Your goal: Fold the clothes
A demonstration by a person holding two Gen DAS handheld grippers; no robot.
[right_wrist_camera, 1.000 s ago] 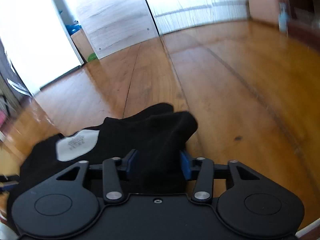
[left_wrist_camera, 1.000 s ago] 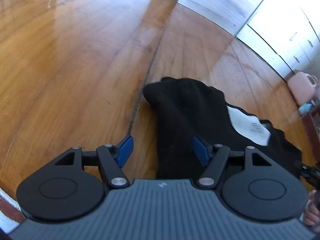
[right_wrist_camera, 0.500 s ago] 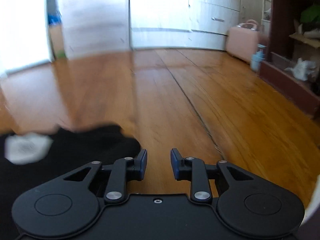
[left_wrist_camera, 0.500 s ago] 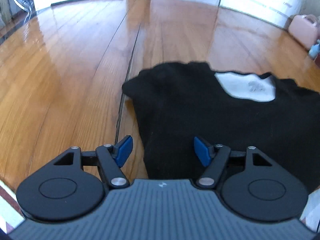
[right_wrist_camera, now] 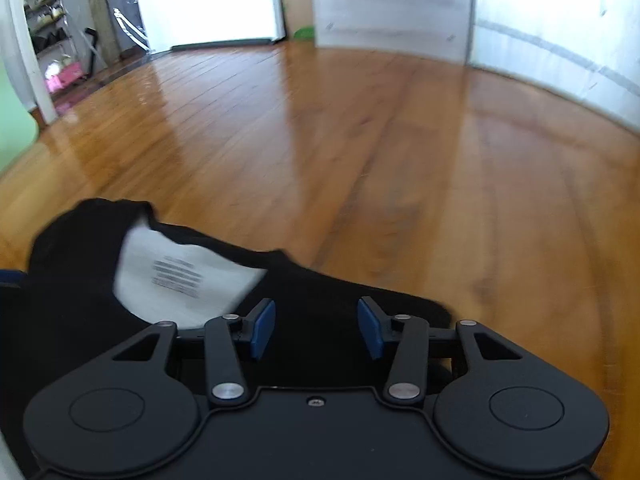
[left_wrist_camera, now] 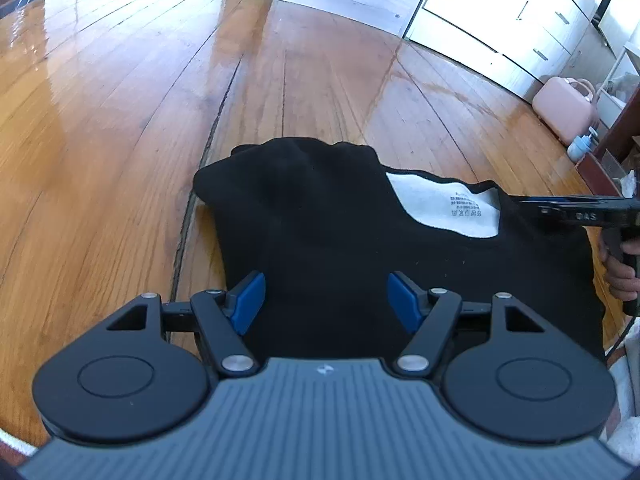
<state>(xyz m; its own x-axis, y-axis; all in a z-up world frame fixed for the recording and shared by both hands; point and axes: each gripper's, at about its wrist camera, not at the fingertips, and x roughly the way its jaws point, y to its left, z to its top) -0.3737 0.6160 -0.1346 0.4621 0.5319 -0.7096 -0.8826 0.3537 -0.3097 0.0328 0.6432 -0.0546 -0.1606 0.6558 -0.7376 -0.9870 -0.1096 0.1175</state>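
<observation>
Pink case [left_wrist_camera: 564,110]: left view only.

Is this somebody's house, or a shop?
Most likely a home: a shiny wooden plank floor, white cupboards with drawers, and a rack of shoes by the doorway. A black garment lies on the floor.

Place: a lived-in home room.
Floor: glossy wooden floorboards [left_wrist_camera: 120,128].
Storage: white drawer units [left_wrist_camera: 532,12] lined the wall; a shoe rack [right_wrist_camera: 46,12] stood by the bright doorway.
Oddments: a pink case [left_wrist_camera: 566,110] sat beside a pump bottle [left_wrist_camera: 582,146].
</observation>
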